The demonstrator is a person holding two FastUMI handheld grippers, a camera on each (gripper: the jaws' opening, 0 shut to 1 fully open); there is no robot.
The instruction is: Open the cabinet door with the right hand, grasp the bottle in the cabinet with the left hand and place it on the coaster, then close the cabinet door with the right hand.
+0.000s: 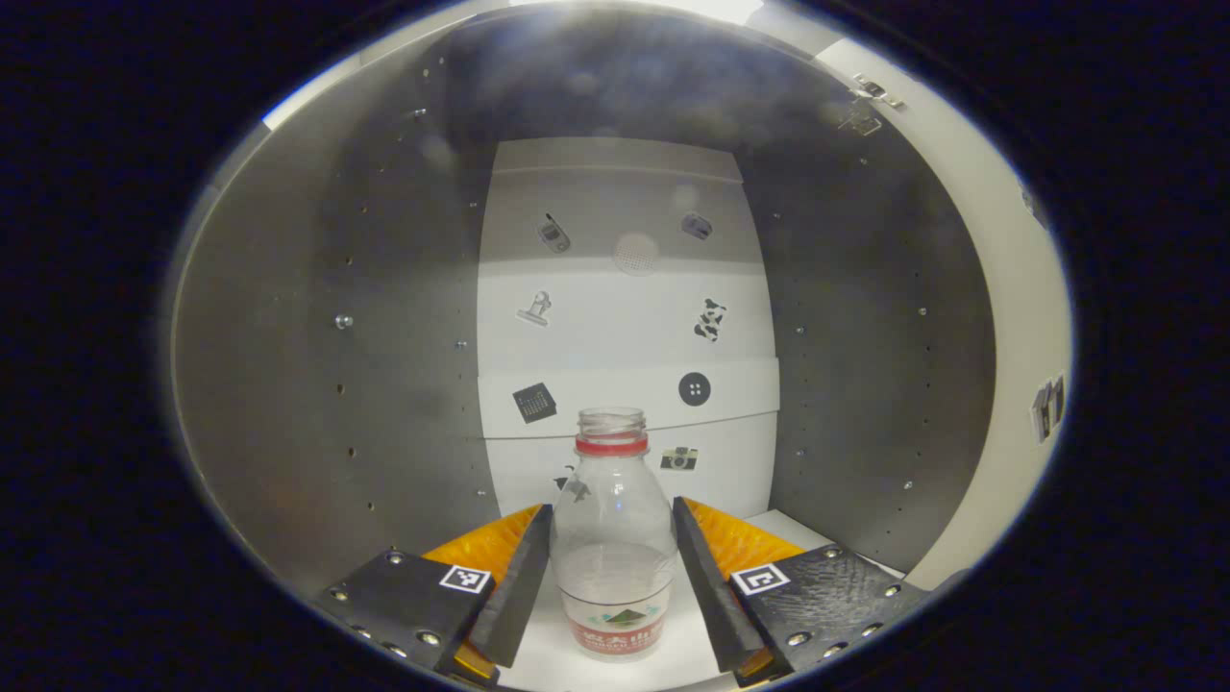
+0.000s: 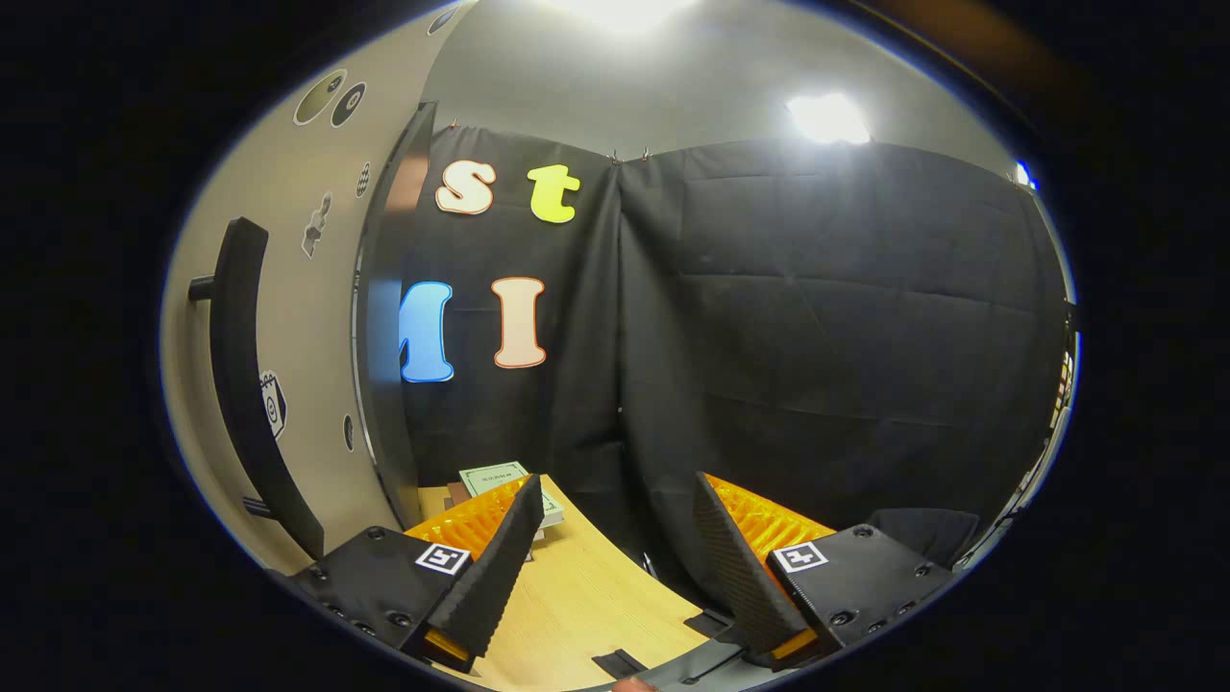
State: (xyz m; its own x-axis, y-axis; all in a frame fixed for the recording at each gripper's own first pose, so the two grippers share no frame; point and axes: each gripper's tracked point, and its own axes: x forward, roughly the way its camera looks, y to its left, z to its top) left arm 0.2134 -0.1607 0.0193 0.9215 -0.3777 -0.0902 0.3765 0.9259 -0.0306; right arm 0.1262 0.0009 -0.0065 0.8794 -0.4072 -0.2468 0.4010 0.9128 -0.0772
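Clear bottle (image 1: 613, 548) between parted left gripper (image 1: 613, 577) jaws | right gripper (image 2: 615, 567) open beside cabinet door (image 2: 288, 317)

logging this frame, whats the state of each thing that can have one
cabinet door: swung open
bottle: upright on the cabinet floor, cap off, a little liquid at the bottom, standing between the left fingers
left gripper: open, fingers either side of the bottle, cannot tell if they touch it
right gripper: open, holding nothing, over the wooden table
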